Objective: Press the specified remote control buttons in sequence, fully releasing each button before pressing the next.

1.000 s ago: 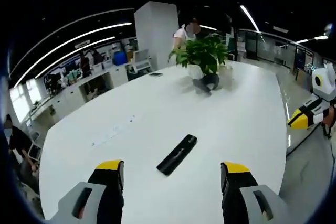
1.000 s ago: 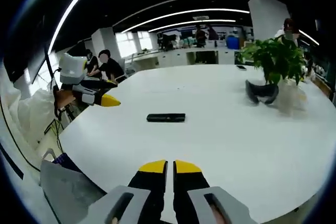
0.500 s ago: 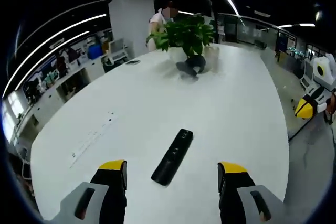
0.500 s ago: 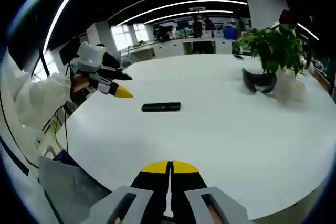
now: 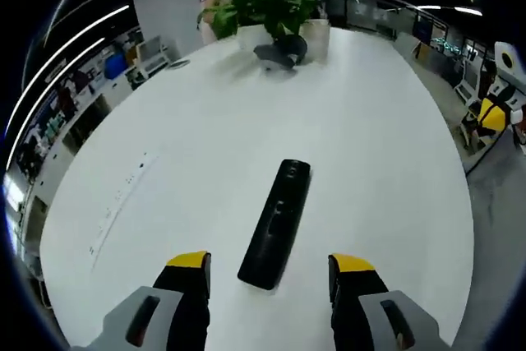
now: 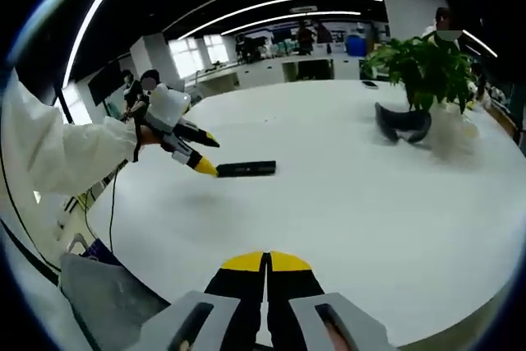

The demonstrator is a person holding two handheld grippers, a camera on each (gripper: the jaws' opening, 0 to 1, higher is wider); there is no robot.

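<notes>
The long black remote control (image 5: 278, 223) lies flat on the broad white tabletop (image 5: 386, 162), near its edge, its near end just ahead of and between the spread jaws of the left tool (image 5: 270, 264). In the right gripper view the right tool (image 6: 265, 261) has its yellow-tipped jaws pressed together over the tabletop edge, holding nothing. At the far end stands a green leafy potted plant (image 6: 423, 67).

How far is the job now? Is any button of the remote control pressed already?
No press is visible yet. The left gripper, jaws open, is at the near end of the black remote control on the white table. The right gripper is shut and off to one side. All presses seem left.
</notes>
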